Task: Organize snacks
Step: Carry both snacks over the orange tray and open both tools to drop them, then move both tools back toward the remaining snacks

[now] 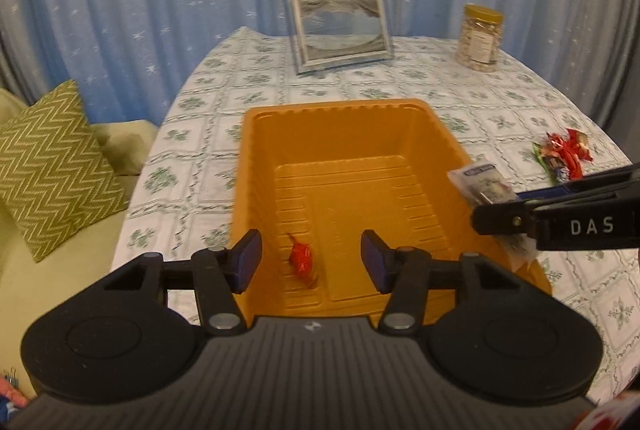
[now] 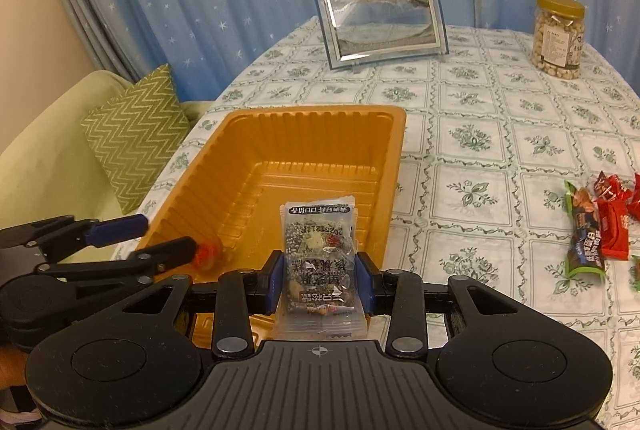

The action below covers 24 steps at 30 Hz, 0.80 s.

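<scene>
An orange plastic tray (image 1: 340, 108) stands on the flowered tablecloth. A red wrapped candy (image 1: 302, 258) lies on its floor near the front. My left gripper (image 1: 312, 260) hovers over it, open, and the pads stand apart on either side without touching the candy. My right gripper (image 2: 320, 280) is shut on a clear snack packet (image 2: 320, 258) with dark print and holds it upright over the near rim of the tray (image 2: 320, 114). In the left wrist view this packet (image 1: 480, 182) and the right gripper (image 1: 496, 206) come in over the tray's right wall. The right wrist view shows the left gripper (image 2: 168, 232) by the candy (image 2: 208, 254).
Several loose snacks (image 2: 600, 226) in red and green wrappers lie on the table to the right of the tray. At the back stand a glass picture frame (image 2: 380, 18) and a jar of nuts (image 2: 558, 38). A sofa with a green zigzag cushion (image 1: 52, 166) borders the table's left edge.
</scene>
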{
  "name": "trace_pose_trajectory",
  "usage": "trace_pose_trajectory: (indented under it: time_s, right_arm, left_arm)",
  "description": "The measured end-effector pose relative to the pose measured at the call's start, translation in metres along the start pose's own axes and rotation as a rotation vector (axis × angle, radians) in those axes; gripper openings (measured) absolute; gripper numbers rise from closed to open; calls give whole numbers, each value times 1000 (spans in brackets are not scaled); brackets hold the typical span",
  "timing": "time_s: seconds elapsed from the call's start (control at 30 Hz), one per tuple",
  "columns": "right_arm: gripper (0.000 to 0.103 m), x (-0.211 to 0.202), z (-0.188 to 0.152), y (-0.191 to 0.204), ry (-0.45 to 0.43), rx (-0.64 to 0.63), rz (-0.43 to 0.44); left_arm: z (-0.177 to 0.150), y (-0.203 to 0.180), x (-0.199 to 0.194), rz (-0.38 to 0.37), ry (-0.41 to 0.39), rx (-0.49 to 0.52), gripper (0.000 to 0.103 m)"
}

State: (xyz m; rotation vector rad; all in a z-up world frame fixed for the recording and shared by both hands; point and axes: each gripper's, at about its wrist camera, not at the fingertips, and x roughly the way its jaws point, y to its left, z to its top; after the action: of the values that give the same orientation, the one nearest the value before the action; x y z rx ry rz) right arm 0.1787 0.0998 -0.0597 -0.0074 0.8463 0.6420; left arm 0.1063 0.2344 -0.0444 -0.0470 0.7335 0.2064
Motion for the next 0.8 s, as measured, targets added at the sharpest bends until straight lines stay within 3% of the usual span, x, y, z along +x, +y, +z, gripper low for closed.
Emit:
trace_pose_trajectory:
  time_s: [0.37,0.43,0.47,0.8]
  right_arm:
    - [39,7,0,14,-14,-8,43]
    - [52,6,1,16,-23,-10,49]
    - [65,4,0,17,-37,-5,51]
    - [67,-45,-7,10,-103,11,-40]
  left_arm:
    - [-5,19,-26,26,-36,-85,54]
    - [-7,20,-31,30,-37,-93,56]
    - [-7,20,-33,31,-38,-97,56]
    - [-11,8,-70,13,-68,-119,66]
